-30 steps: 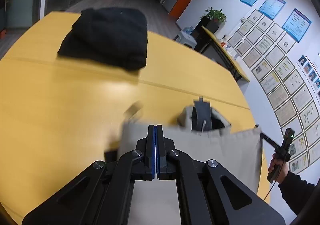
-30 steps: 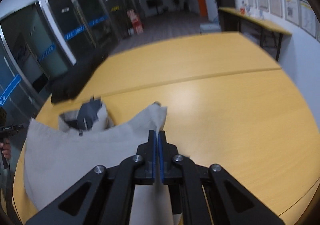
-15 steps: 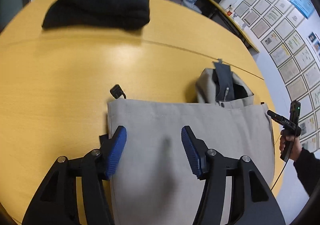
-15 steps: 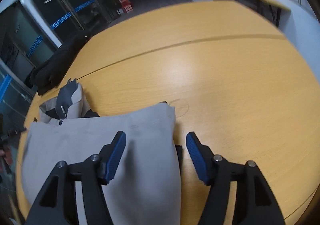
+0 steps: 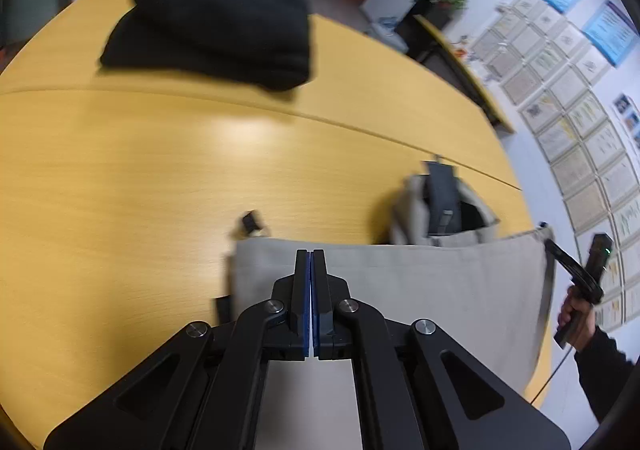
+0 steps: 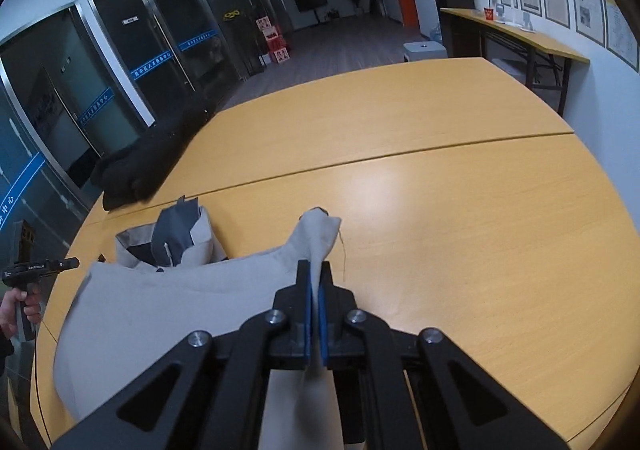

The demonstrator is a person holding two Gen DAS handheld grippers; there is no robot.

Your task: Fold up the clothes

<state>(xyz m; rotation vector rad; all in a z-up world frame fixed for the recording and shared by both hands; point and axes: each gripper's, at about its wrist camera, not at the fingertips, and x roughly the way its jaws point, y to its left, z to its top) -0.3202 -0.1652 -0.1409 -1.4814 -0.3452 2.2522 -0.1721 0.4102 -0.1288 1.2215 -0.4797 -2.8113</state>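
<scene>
Grey fabric garment (image 6: 168, 314) lies on yellow wooden table (image 6: 460, 230); left gripper (image 5: 310, 262) and right gripper (image 6: 314, 274) both clamp its edge; black folded garment (image 5: 224, 18) at 11 o'clock.

**Open counter to the right, clutter toward the far left**

Ahead and to the right of the right gripper (image 6: 315, 270), the counter (image 6: 460, 218) runs bare to its far edge, crossed only by a flat seam. The grey garment (image 6: 168, 310) spreads over the near left, with its bunched collar part (image 6: 176, 238) rising just beyond the flat cloth. A black pile of clothing (image 5: 216, 22) sits well beyond, near the far left edge, with a broad bare strip between it and the grey cloth. A small dark tab (image 5: 253, 221) lies on that strip, just off the cloth's left corner. The side table (image 6: 516, 34) stands apart by the wall
</scene>
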